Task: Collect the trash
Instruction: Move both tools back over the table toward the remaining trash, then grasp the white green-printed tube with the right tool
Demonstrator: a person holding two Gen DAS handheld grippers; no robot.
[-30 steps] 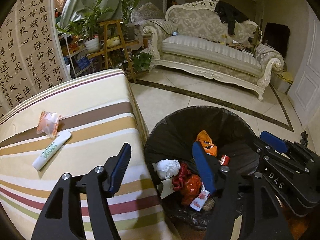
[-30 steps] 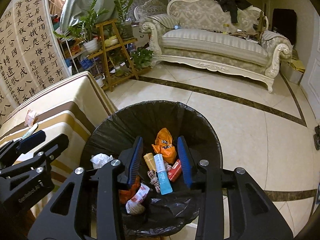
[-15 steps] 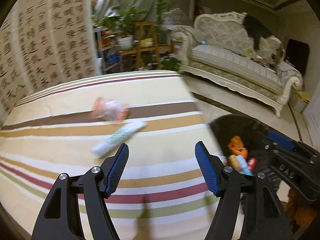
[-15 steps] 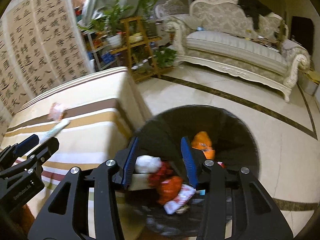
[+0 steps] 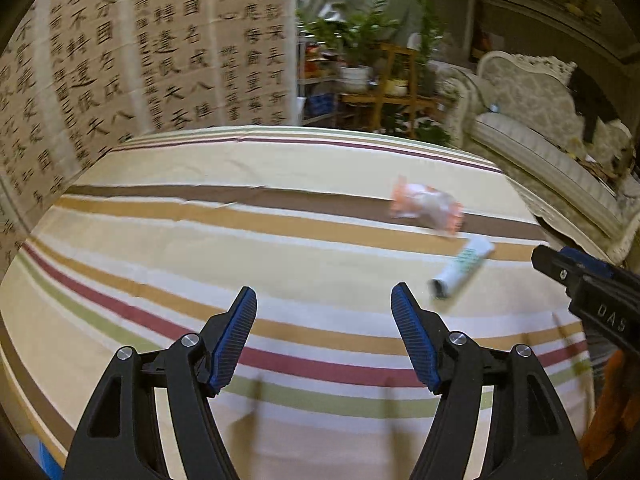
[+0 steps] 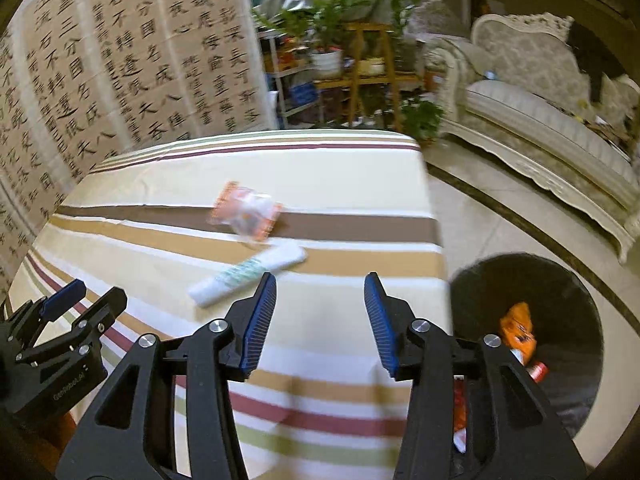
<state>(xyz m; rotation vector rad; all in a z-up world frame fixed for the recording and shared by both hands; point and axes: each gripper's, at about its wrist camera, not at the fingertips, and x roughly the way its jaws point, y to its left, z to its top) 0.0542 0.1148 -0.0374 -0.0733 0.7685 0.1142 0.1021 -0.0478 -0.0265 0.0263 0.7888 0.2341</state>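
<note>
Looking through the left wrist view, we see our left gripper [image 5: 324, 336] spread and empty over the striped tablecloth [image 5: 200, 248], with the white tube [image 5: 460, 268] and orange wrapper [image 5: 426, 210] right of centre and calligraphy panels [image 5: 140, 52] upper left. Through the right wrist view, our right gripper [image 6: 320, 320], jaws just widening with nothing between them, hangs below the tube [image 6: 248, 274]; the trash bin [image 6: 560, 292] sits on the floor at lower right.

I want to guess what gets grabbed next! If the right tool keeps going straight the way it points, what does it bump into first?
Probably just the striped tablecloth. The right tool is open and empty, and the white tube lies slightly left of its line.
</note>
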